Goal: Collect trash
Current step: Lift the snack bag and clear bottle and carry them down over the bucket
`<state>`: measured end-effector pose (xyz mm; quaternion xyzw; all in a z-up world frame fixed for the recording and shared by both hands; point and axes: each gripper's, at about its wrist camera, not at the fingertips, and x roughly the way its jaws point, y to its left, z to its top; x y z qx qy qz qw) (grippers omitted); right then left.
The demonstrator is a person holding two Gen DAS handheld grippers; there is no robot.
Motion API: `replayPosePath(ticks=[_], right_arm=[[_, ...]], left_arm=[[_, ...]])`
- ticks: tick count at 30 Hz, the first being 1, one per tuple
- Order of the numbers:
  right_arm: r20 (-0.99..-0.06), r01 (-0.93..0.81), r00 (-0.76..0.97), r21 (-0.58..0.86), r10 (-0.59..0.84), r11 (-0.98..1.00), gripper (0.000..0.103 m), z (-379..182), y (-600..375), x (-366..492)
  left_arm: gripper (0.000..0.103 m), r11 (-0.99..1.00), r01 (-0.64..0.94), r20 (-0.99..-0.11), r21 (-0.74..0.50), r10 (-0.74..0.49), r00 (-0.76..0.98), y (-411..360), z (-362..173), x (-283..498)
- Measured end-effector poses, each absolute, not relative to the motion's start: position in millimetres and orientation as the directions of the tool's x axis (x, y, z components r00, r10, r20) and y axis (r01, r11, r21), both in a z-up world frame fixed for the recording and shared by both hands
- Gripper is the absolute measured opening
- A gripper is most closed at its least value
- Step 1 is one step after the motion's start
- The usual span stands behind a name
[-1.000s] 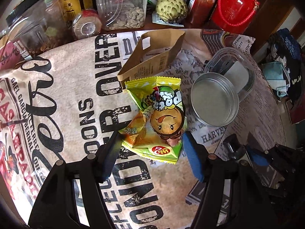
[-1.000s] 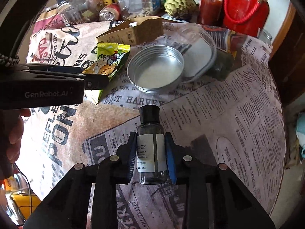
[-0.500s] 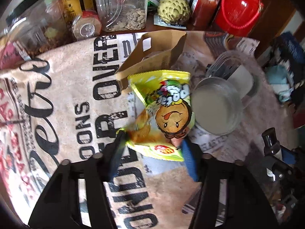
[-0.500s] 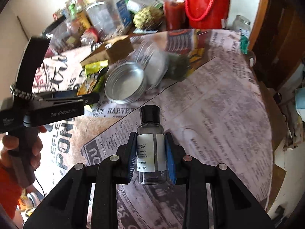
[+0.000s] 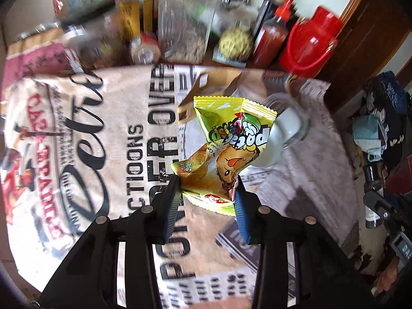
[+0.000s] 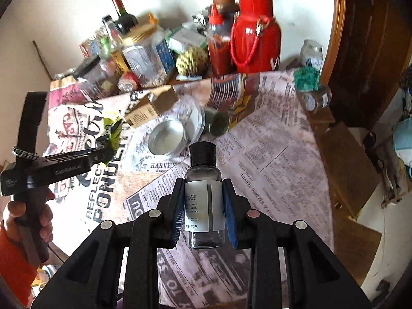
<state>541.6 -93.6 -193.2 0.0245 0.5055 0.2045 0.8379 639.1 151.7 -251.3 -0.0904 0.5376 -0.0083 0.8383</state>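
My left gripper [image 5: 207,189] is shut on the lower end of a yellow-green snack packet [image 5: 226,152] and holds it lifted above the newspaper-print tablecloth [image 5: 116,134]. In the right wrist view the packet [image 6: 112,131] hangs from the left gripper [image 6: 103,152] at the left. My right gripper [image 6: 203,200] is shut on a small clear bottle [image 6: 204,198] with a black cap and a white label, held upright above the table.
A brown cardboard box [image 6: 152,105], a round metal tin [image 6: 167,141] and a clear lid [image 6: 195,121] lie mid-table. Jars, sauce bottles, a red flask [image 6: 255,33] and a green scaly fruit [image 6: 191,60] crowd the back edge. The table's right edge drops to a cluttered floor.
My left gripper closed on the snack packet and lifted it off the cloth. My right gripper rose and pulled back with the bottle still held.
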Motion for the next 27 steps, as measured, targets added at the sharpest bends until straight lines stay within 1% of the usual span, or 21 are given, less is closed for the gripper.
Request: replayPosePath(ticks=[4,10,14,22,27], right_arm=[[-0.802,-0.343,0.445,0.258,0.398,0.903,0.026,-169.1,-111.6,533.8],[-0.735,-0.419,0.512,0.238,0.445,0.876,0.026,-123.7,-141.9,506.7],[-0.691,-0.467,0.539,0.229,0.481,0.854,0.026,-97.1,-159.5,486.0],[-0.617,-0.515,0.577,0.234,0.535,0.825,0.026,-54.3,-176.1,439.7],[-0.578,-0.513,0.610,0.233,0.542,0.826,0.026,-38.1,-176.4,403.6]], left_arm=[[0.039,0.984,-0.103,-0.858,-0.145,-0.073,0.508,140.4,-206.1,610.2],[0.039,0.964,-0.170,-0.765,-0.207,-0.051,0.641,113.8,-139.6,549.7],[0.039,0.957,-0.200,-0.718,-0.211,-0.013,0.695,99.0,-108.3,510.0],[0.039,0.958,-0.231,-0.646,-0.170,0.068,0.760,77.3,-57.4,426.3],[0.039,0.962,-0.215,-0.614,-0.171,0.067,0.787,71.8,-39.9,386.3]])
